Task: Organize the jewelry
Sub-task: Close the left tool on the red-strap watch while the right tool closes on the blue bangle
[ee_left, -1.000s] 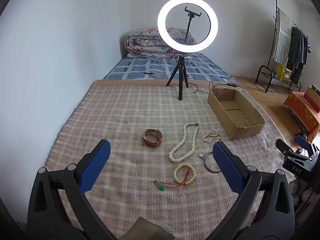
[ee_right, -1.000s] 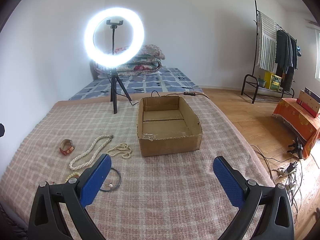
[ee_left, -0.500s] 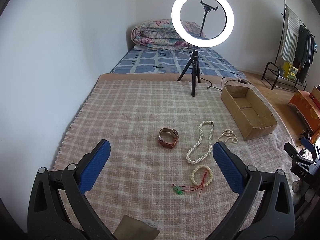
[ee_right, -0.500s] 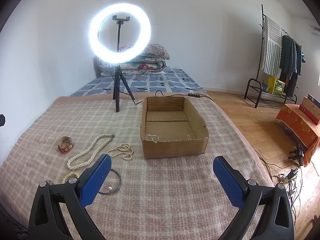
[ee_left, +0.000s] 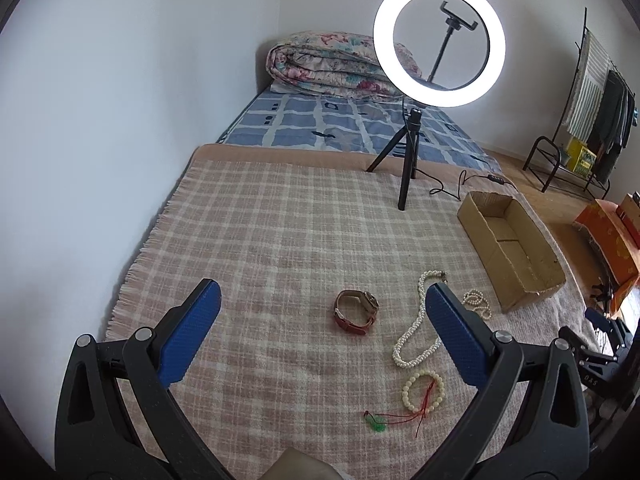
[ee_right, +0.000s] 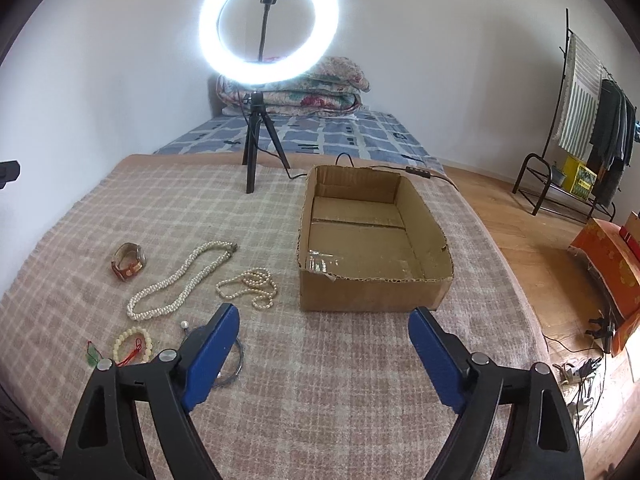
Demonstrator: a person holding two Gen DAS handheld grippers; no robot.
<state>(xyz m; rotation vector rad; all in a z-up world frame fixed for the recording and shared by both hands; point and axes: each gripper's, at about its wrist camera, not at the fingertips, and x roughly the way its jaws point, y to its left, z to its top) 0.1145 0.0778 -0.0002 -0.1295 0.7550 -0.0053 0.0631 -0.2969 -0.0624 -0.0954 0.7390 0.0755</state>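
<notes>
On the checked blanket (ee_left: pixel 280 240) covering the bed, I log the following from my two wrist views.

Item 1: left gripper (ee_left: pixel 322 304), tongs spread wide, nothing between the blue pads, held above the blanket short of the jewelry.

Item 2: right gripper (ee_right: pixel 324 334), tongs likewise wide and holding nothing, pointed toward the cardboard box (ee_right: pixel 372 292).

Item 3: watch (ee_left: pixel 356 311) with a reddish-brown strap, lying on its side, leftmost of the pieces in my right view (ee_right: pixel 129 266).

Item 4: long pearl necklace (ee_left: pixel 416 332), a stretched loop just beside the watch (ee_right: pixel 182 284).

Item 5: small pearl strand (ee_right: pixel 250 285), bunched between the long necklace and the box; partly behind my left gripper's right finger in the left view (ee_left: pixel 478 303).

Item 6: cream bead bracelet (ee_left: pixel 423 387) with red cord trailing from it to a green pendant (ee_left: pixel 375 426).

Item 7: dark hoop (ee_right: pixel 234 364) near a single white bead (ee_right: pixel 184 324), mostly hidden behind my right gripper's left finger; I cannot tell its full shape.

Item 8: cardboard box, open top, standing on the blanket right of all the pieces, with no jewelry inside.

Item 9: ring light (ee_right: pixel 269 24), lit, on a tripod (ee_right: pixel 253 148) at the blanket's far edge, its cable running behind the box.

Item 10: folded quilt (ee_left: pixel 332 66) at the head of the bed; clothes rack (ee_right: pixel 588 112) by the right wall.
</notes>
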